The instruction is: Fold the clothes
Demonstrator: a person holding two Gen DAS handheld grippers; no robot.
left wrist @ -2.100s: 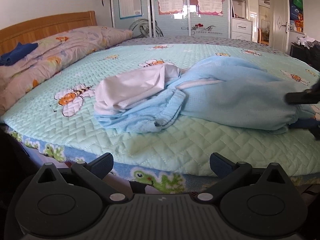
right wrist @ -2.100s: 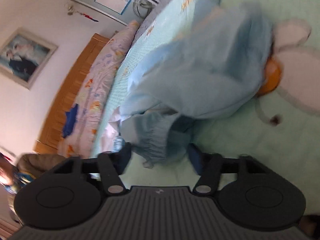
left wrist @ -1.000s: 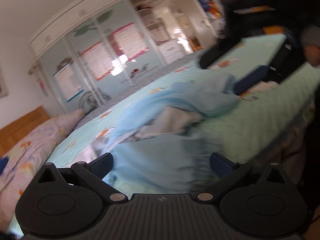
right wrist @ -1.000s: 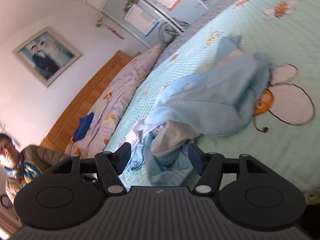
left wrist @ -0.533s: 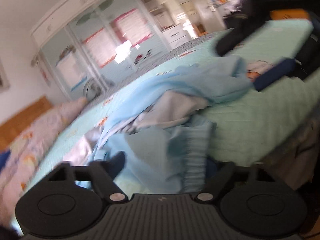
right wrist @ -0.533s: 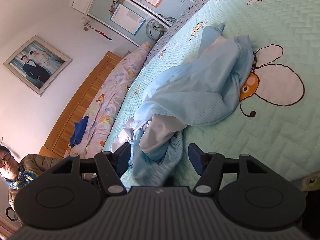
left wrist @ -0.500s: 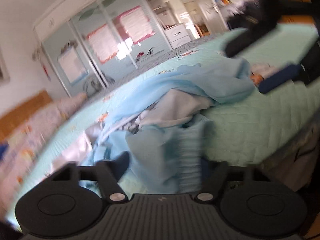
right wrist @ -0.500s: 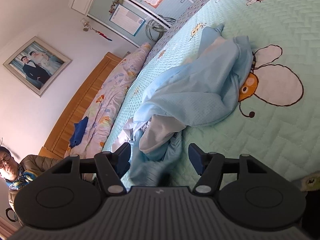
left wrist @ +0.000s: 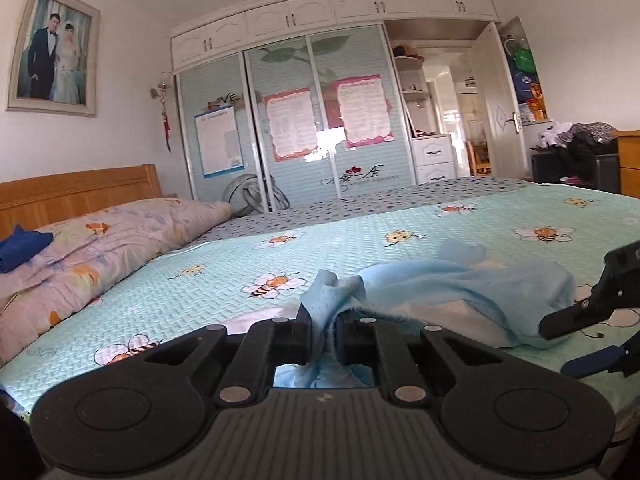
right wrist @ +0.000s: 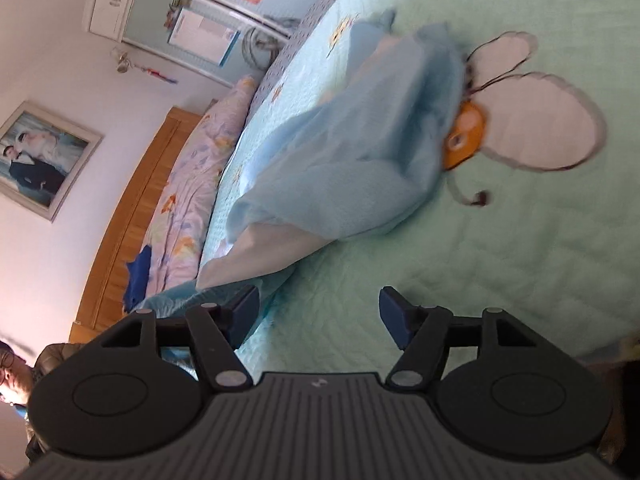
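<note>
A light blue garment (left wrist: pixel 460 284) with a white lining (right wrist: pixel 256 252) lies crumpled on the mint bee-print bedspread (left wrist: pixel 200 292). My left gripper (left wrist: pixel 322 320) is closing, and its pads pinch a fold of the blue cloth, which is raised a little off the bed. In the left wrist view my right gripper (left wrist: pixel 580 340) hovers at the garment's right end. In its own view, the right gripper (right wrist: pixel 318 308) stands open over bare bedspread (right wrist: pixel 520 260) with nothing between its fingers. The garment (right wrist: pixel 360 152) lies just ahead, its edge beside the left finger.
A floral quilt (left wrist: pixel 100 248) with a dark blue cloth (left wrist: pixel 20 248) lies against the wooden headboard (left wrist: pixel 80 192). Sliding wardrobe doors (left wrist: pixel 300 140) stand behind the bed. Clothes pile (left wrist: pixel 576 136) at far right. A person (right wrist: pixel 16 376) shows at the lower left.
My left gripper went from wide open to pinching the blue cloth, rose and rolled level. My right gripper sank closer to the bedspread, and the cloth no longer lies between its fingers.
</note>
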